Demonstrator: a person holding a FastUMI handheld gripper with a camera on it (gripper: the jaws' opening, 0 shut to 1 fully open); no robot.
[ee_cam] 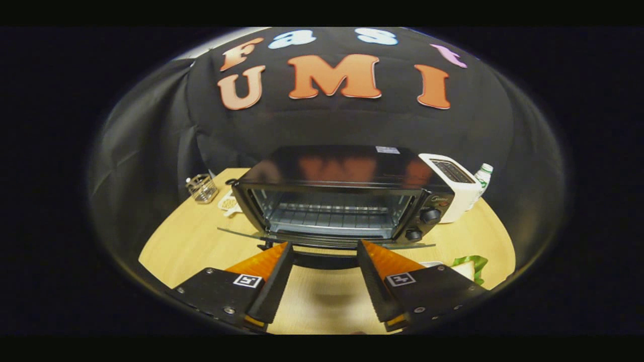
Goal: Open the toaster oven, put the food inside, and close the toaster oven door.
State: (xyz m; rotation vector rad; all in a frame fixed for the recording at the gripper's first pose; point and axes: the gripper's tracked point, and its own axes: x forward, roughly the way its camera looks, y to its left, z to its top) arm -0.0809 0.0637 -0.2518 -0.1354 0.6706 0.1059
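Note:
A black toaster oven point(342, 171) stands on the wooden table point(191, 241), just ahead of my fingers. Its glass door point(322, 240) is folded down flat, and the door handle point(324, 260) shows in the gap between my fingertips. Inside, the wire rack point(332, 218) is bare. Two knobs point(429, 216) sit on the oven's right panel. My gripper point(324, 246) is open, with nothing held between its fingers. Beside the right finger lies food with a green leaf point(470, 266), partly hidden by that finger.
A white toaster point(455, 186) and a plastic bottle point(483, 178) stand right of the oven. On the left are a small wire holder point(201, 188) and a pale flat object point(229, 203). The booth's black cloth wall closes off the back.

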